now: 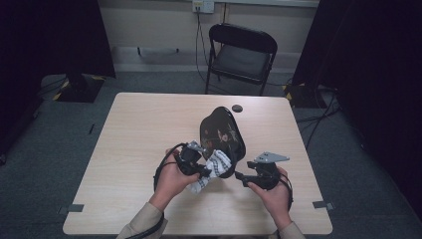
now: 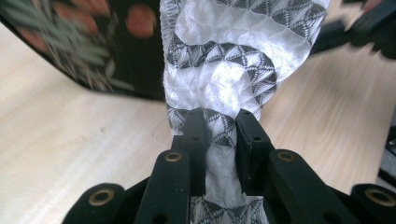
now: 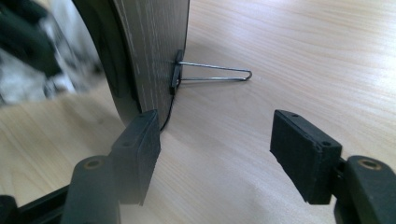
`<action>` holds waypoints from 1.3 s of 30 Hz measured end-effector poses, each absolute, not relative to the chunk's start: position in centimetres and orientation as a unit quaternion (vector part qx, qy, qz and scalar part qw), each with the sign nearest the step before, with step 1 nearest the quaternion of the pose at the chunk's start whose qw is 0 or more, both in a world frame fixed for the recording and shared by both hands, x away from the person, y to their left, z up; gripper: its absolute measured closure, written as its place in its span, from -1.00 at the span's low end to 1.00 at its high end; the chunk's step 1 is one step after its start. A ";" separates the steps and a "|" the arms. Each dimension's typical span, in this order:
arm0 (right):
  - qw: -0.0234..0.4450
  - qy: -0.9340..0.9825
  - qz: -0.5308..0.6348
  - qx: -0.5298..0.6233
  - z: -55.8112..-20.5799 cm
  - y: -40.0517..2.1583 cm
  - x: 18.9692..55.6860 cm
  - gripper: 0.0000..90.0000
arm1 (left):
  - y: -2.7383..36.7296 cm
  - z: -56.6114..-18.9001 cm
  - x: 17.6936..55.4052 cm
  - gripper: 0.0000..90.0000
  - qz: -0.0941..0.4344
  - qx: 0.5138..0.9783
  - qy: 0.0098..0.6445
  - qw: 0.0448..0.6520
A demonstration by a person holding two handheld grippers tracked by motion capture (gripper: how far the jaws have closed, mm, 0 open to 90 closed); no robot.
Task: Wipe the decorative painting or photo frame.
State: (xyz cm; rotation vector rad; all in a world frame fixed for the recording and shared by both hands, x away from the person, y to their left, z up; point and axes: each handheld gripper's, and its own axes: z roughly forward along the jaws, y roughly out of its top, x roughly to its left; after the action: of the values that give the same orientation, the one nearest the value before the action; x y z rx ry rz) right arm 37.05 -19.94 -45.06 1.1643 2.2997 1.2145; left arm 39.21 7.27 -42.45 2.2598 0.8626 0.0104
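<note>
A black oval panel (image 1: 221,132) painted with flowers stands tilted on the table, propped from behind by a thin wire stand (image 3: 215,73). Its painted front (image 2: 93,46) shows in the left gripper view and its plain grey back (image 3: 149,46) in the right gripper view. My left gripper (image 1: 203,172) (image 2: 219,130) is shut on a white cloth (image 1: 215,167) (image 2: 224,70) with a grey diamond pattern, and the cloth lies against the panel's lower front. My right gripper (image 1: 239,175) (image 3: 215,140) stands open just right of the panel, one jaw close beside the rim and nothing between the pads.
A small black round disc (image 1: 237,108) lies near the table's far edge. A black folding chair (image 1: 241,55) stands beyond the wooden table (image 1: 139,129). The other hand's gripper (image 2: 369,28) appears blurred past the cloth.
</note>
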 end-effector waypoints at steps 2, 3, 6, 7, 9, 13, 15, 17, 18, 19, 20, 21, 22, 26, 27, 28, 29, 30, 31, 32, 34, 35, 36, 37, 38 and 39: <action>0.147 0.798 0.423 0.403 -45.0 -20.0 37.0 -0.26 | 7.2 -43.4 39.2 0.70 -0.001 0.874 0.339 0.347; 0.147 0.798 0.423 0.404 -45.0 -20.0 37.0 -0.27 | 7.2 -43.8 39.1 0.70 -0.002 0.877 0.339 0.341; 0.150 0.799 0.421 0.402 -45.0 -20.0 37.0 -0.28 | 7.1 -45.0 39.0 0.70 -0.010 0.878 0.343 0.334; 0.150 0.799 0.421 0.402 -45.0 -20.0 37.0 -0.28 | 7.1 -45.5 38.9 0.70 -0.011 0.879 0.344 0.330; 0.149 0.799 0.420 0.404 -45.0 -20.0 37.1 -0.29 | 7.1 -46.1 38.9 0.70 -0.015 0.883 0.344 0.320; 0.151 0.799 0.420 0.403 -45.0 -20.0 37.0 -0.30 | 7.1 -46.6 38.7 0.70 -0.016 0.882 0.346 0.319; 0.150 0.799 0.419 0.404 -45.0 -20.0 37.0 -0.30 | 7.1 -46.5 38.6 0.70 -0.016 0.883 0.344 0.318; 0.151 0.799 0.419 0.404 -45.0 -20.0 37.0 -0.30 | 7.1 -46.4 38.6 0.70 -0.015 0.883 0.344 0.318; 0.150 0.799 0.419 0.405 -45.0 -20.0 37.0 -0.30 | 7.2 -46.2 38.4 0.70 -0.018 0.883 0.340 0.323; 0.151 0.799 0.419 0.405 -45.0 -20.1 37.1 -0.30 | 7.2 -46.1 38.3 0.71 -0.017 0.883 0.339 0.325; 0.150 0.798 0.419 0.406 -45.0 -20.1 37.1 -0.31 | 7.2 -46.1 38.2 0.70 -0.017 0.882 0.340 0.326; 0.151 0.799 0.418 0.406 -45.1 -20.1 37.1 -0.31 | 7.2 -46.1 38.0 0.70 -0.018 0.883 0.337 0.326; 0.151 0.798 0.418 0.407 -45.1 -20.1 37.1 -0.32 | 7.2 -46.1 37.8 0.71 -0.020 0.884 0.335 0.327; 0.150 0.799 0.416 0.407 -45.3 -20.1 37.1 -0.33 | 7.0 -46.0 37.0 0.71 -0.022 0.886 0.324 0.331; 0.149 0.798 0.417 0.408 -45.3 -20.1 37.1 -0.33 | 7.0 -46.0 36.9 0.71 -0.024 0.888 0.321 0.329; 0.147 0.797 0.419 0.410 -45.2 -20.2 37.1 -0.33 | 6.9 -46.0 36.6 0.71 -0.025 0.886 0.320 0.334; 0.144 0.796 0.421 0.411 -45.2 -20.2 37.0 -0.33 | 6.8 -45.9 36.4 0.71 -0.026 0.888 0.316 0.334; 0.148 0.795 0.420 0.412 -45.1 -20.3 37.0 -0.33 | 6.7 -45.9 36.3 0.70 -0.027 0.889 0.313 0.334; 0.149 0.794 0.420 0.413 -45.0 -20.3 37.0 -0.34 | 6.6 -45.9 36.1 0.70 -0.030 0.889 0.310 0.336; 0.151 0.793 0.420 0.414 -45.0 -20.4 37.1 -0.35 | 6.4 -46.0 36.0 0.70 -0.032 0.890 0.307 0.336; 0.151 0.793 0.419 0.417 -45.0 -20.6 37.1 -0.36 | 6.0 -46.2 35.8 0.70 -0.037 0.894 0.300 0.331; 0.152 0.792 0.419 0.418 -45.0 -20.7 37.1 -0.36 | 5.7 -46.3 35.7 0.70 -0.039 0.894 0.298 0.333; 0.150 0.791 0.419 0.420 -45.0 -20.8 37.1 -0.36 | 5.5 -46.4 35.6 0.71 -0.041 0.895 0.295 0.332; 0.152 0.790 0.418 0.422 -45.0 -20.9 37.1 -0.37 | 5.3 -46.4 35.6 0.70 -0.042 0.895 0.294 0.333; 0.154 0.789 0.419 0.423 -44.9 -21.0 37.1 -0.37 | 5.1 -46.5 35.6 0.70 -0.041 0.895 0.292 0.335; 0.155 0.787 0.420 0.424 -44.9 -21.1 37.2 -0.38 | 4.9 -46.5 35.7 0.70 -0.042 0.895 0.292 0.334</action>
State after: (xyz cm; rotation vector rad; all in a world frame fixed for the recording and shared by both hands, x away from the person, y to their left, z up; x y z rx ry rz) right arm 37.19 -21.13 -44.90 1.2148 2.2561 1.2042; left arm 35.66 4.93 -46.48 2.3374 0.7620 -0.1093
